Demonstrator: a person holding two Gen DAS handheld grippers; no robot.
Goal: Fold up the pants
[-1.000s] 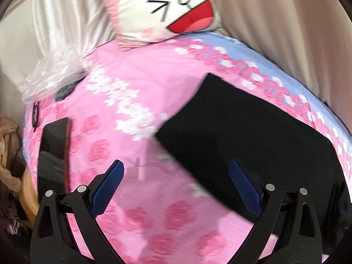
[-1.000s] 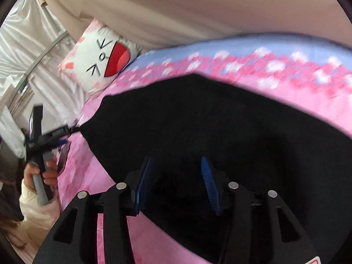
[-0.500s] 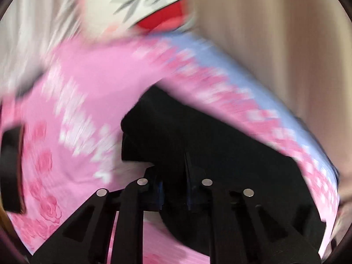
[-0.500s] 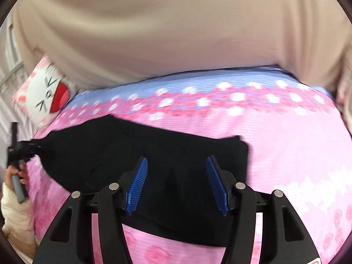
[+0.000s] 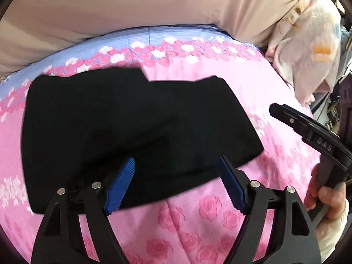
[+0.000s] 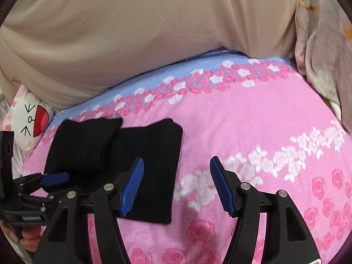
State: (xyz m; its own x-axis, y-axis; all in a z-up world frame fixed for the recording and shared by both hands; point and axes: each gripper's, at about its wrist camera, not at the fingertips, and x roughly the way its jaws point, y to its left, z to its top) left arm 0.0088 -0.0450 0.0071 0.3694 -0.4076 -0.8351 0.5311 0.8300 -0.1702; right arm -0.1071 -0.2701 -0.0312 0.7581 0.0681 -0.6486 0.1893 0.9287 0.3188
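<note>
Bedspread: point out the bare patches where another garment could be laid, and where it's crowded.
Free: the wide stretch of pink bedspread right of the folded black pants, up to the rumpled pale bedding. Also the near strip below the pants. Crowded: the left side, where the pants, cartoon pillow and left claw cluster.

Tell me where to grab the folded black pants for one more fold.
Probably take the folded black cloth pants at their near right corner, coming in low from the bare pink rose bedspread side: that edge lies flat and free beside the open right gripper.
</note>
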